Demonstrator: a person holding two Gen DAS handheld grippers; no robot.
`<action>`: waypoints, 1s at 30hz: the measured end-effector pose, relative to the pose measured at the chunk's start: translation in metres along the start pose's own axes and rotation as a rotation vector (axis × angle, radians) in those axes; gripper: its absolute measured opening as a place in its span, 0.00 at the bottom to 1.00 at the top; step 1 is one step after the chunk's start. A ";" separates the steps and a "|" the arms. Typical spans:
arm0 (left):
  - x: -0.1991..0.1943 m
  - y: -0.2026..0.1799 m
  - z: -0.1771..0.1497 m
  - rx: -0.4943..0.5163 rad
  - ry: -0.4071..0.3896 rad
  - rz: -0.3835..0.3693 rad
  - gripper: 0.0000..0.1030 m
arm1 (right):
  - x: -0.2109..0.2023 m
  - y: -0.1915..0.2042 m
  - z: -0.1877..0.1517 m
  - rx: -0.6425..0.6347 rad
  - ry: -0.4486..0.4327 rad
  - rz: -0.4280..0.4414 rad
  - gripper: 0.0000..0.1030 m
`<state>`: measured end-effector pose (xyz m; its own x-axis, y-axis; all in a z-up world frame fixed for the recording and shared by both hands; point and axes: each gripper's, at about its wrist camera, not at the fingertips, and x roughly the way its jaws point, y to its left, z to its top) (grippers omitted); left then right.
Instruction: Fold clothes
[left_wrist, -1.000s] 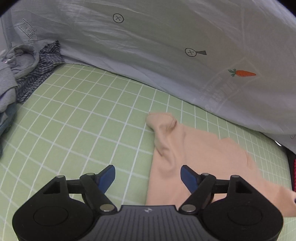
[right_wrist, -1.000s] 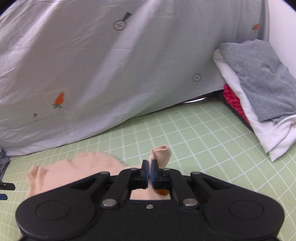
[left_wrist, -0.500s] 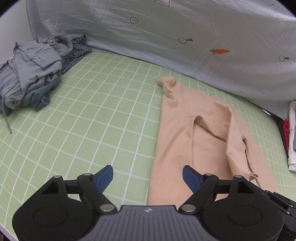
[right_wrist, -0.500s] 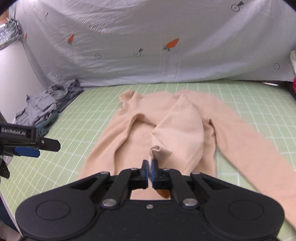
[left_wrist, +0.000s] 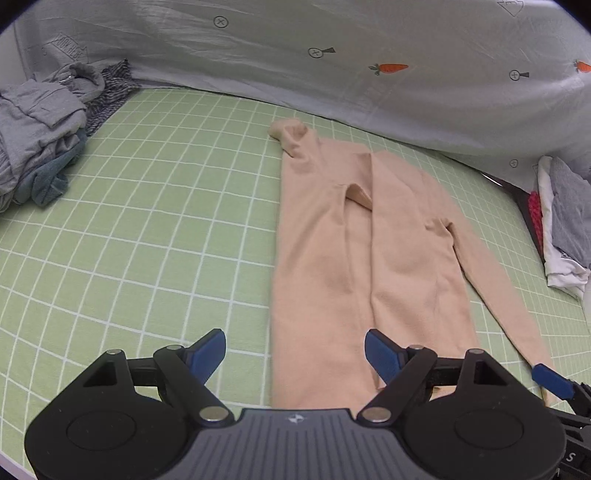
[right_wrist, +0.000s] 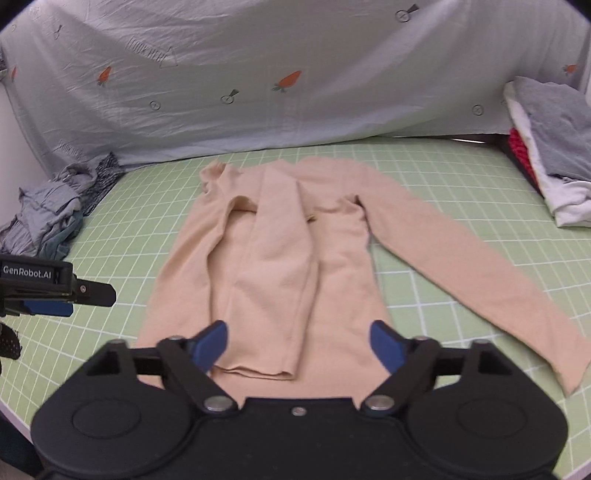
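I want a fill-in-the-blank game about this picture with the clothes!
1. The peach sweater lies flat on a checked mat that is coloured ____.
2. One sleeve is folded over the body; the other sleeve lies stretched out to the picture's ____.
3. The grey sheet behind is printed with orange ____.
4. The right gripper holds ____.

Missing words: green; right; carrots; nothing

The sweater's (right_wrist: 280, 258) hem hides behind the right tongs' (right_wrist: 297, 341) body, the frame edge cuts the grey pile (left_wrist: 33, 136) and the folded stack (right_wrist: 546, 147), and the backdrop's (right_wrist: 258, 74) small print is unreadable.
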<state>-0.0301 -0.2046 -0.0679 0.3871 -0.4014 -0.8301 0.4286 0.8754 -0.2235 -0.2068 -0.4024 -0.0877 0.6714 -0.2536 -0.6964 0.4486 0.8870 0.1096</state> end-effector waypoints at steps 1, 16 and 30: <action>0.003 -0.007 0.001 0.017 -0.002 0.000 0.81 | -0.002 -0.007 0.001 0.004 -0.012 -0.021 1.00; 0.064 -0.092 -0.015 0.076 0.072 0.031 0.73 | 0.036 -0.141 0.038 0.099 0.008 -0.106 1.00; 0.111 -0.118 -0.007 0.116 0.171 0.121 0.11 | 0.087 -0.179 0.049 0.070 0.128 -0.098 1.00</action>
<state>-0.0437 -0.3506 -0.1369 0.3016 -0.2351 -0.9240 0.4823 0.8736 -0.0649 -0.1997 -0.6026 -0.1333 0.5435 -0.2822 -0.7905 0.5511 0.8304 0.0825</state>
